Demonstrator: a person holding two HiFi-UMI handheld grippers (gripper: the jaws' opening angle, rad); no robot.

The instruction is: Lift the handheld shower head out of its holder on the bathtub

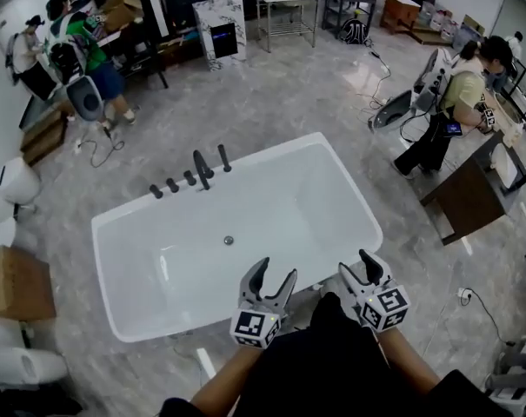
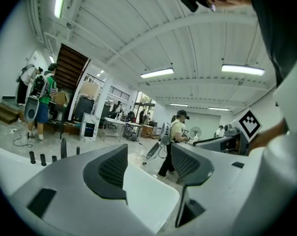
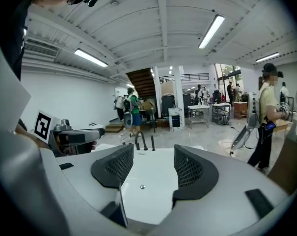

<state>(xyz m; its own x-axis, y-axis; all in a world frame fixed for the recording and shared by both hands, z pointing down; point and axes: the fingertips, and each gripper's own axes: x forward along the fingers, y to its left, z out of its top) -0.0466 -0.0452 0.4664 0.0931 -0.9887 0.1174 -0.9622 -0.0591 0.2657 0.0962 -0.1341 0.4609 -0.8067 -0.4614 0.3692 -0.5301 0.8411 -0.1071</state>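
Observation:
A white bathtub (image 1: pixel 141 324) fills the middle of the head view. On its far rim stands a row of black fittings: three low knobs (image 1: pixel 171 185), a curved spout (image 1: pixel 202 168) and a slim upright piece (image 1: pixel 224 157) that looks like the handheld shower head. The fittings (image 3: pixel 144 141) also show far ahead in the right gripper view. Both grippers hover at the tub's near rim, well away from the fittings. My left gripper (image 1: pixel 276 272) is open and empty. My right gripper (image 1: pixel 356 265) is open and empty too.
A drain (image 1: pixel 229 241) sits in the tub floor. People stand at the back left (image 1: pixel 89 55) and right (image 1: pixel 458 102). A cardboard box (image 1: pixel 17 283) and white toilets (image 1: pixel 15 181) stand at the left. A dark counter (image 1: pixel 471 194) is at the right, with cables (image 1: pixel 484 302) on the floor.

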